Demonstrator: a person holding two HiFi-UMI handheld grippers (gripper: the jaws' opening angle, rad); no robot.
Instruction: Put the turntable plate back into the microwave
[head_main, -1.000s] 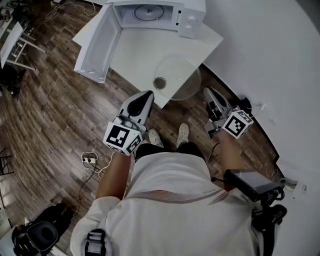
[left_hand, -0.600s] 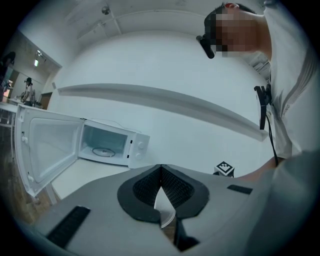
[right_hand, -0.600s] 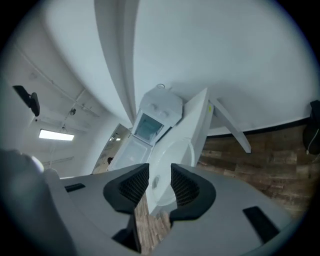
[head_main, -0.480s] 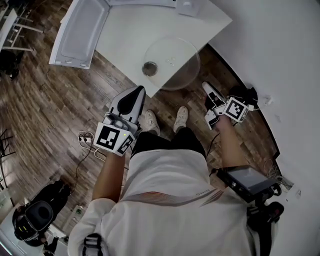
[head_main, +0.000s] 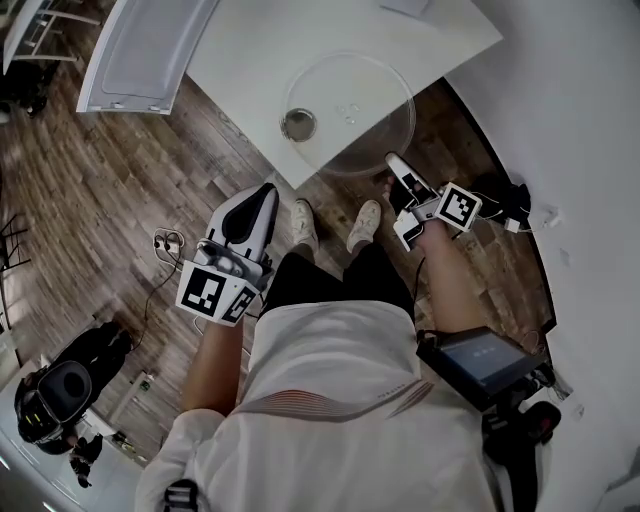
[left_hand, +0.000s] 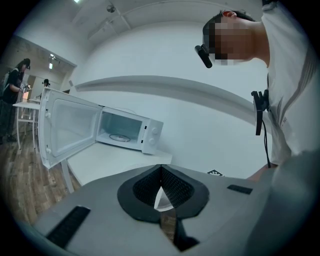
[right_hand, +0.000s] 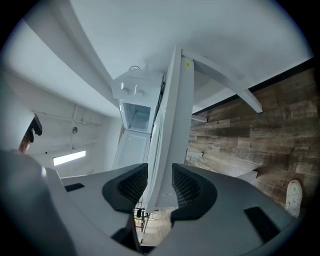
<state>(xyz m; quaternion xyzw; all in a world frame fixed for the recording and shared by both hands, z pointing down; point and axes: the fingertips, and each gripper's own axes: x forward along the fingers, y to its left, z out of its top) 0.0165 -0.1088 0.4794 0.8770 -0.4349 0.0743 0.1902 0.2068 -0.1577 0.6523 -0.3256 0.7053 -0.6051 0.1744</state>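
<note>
Two tongs held low over a floor (head_main: 120, 190) of dark, grainy wooden planks. At far left, a bulky black bag (head_main: 60, 395) and a pale power strip (head_main: 168, 240) with a looping cable on the planks. Above them, the microwave's (left_hand: 127, 131) flat white door (head_main: 140, 50) swung wide; from the left gripper view, its boxy white body with two round knobs and a thin ring (left_hand: 120, 136) lying in the bare cavity. Next, the left tongs (head_main: 266, 189): smooth pale shell, ribbed black pads (left_hand: 176, 189) pressed tip to tip, nothing between. Beyond them, a matte white counter (head_main: 240, 60) with a sharp corner. On that corner, outside the microwave, the turntable plate (head_main: 350, 105): a clear glass disc, round and shallow, part of its rim hanging past the counter's edge, a small dark round piece (head_main: 298, 124) near its left side. Below it, two pale shoes (head_main: 305, 222) on the planks. Right of the plate, the right tongs (head_main: 392, 160), tip just beside the glass rim; having just been opening, parted now, mesh-textured pads pressing on nothing, the counter's thin white edge lined up in the gap; no telling whether the glass rim reaches in between. At far right, a plain smooth white wall (head_main: 580, 120), and a black flat-screened box (head_main: 480, 360) at the person's hip
</note>
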